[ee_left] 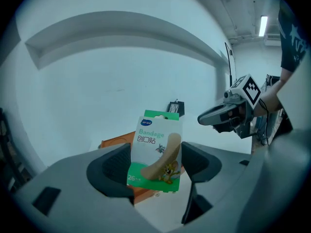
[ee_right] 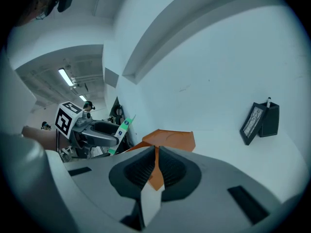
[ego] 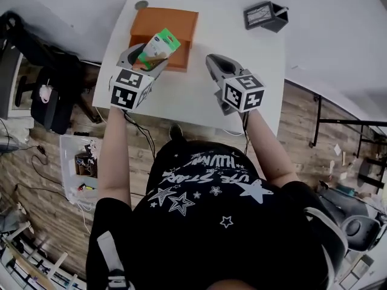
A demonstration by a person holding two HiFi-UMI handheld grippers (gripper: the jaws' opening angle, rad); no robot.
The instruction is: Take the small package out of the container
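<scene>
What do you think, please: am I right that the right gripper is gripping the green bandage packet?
Not quite: it is the left gripper that is gripping the green bandage packet, as the left gripper view shows. The right gripper has its jaws together with nothing between them.

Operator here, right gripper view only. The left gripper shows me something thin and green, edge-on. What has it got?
Observer: The left gripper is shut on a bandage packet, white and green, its printed face towards that gripper's camera.
Operator: Is it clear of the orange container?
Observer: From the head view, it is held over the orange container's near left corner, not down inside.
Operator: Where is my gripper?
Observer: The right gripper hangs over the white table, right of the container.
</scene>
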